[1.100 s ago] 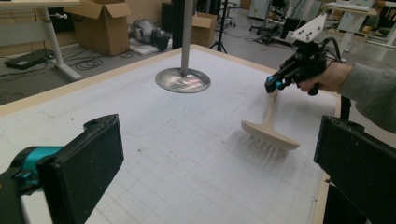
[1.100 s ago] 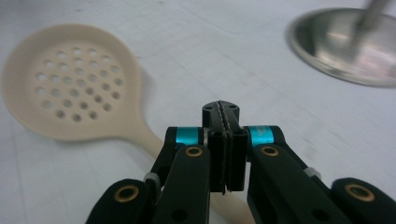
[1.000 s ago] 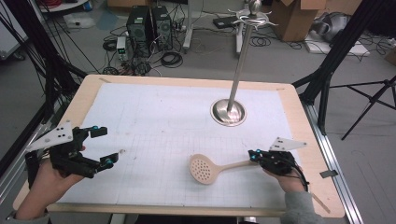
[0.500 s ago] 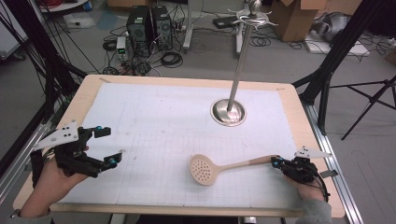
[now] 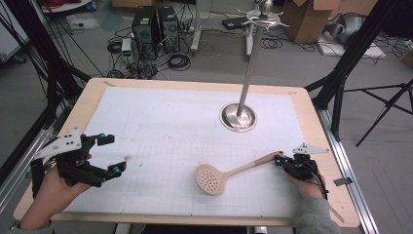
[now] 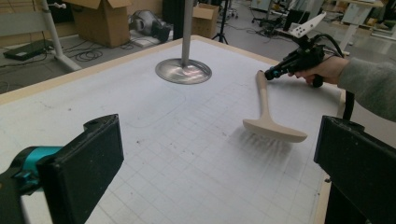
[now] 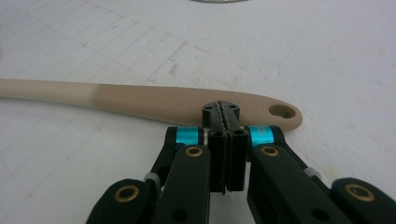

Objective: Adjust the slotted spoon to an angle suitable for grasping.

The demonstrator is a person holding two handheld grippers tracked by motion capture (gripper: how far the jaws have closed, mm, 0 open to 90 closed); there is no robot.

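Approach step: right gripper, jaws closed with nothing between them, tips at the handle end of the beige plastic slotted spoon lying flat on the white gridded mat. Left gripper jaws wide open, holding nothing, parked. Next, I'd judge: open right jaws, straddle handle, clamp.

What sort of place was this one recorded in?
Most likely a lab or workshop: the wooden table stands on a bare floor strewn with cables, with computer towers and cardboard boxes behind it and a tripod alongside.
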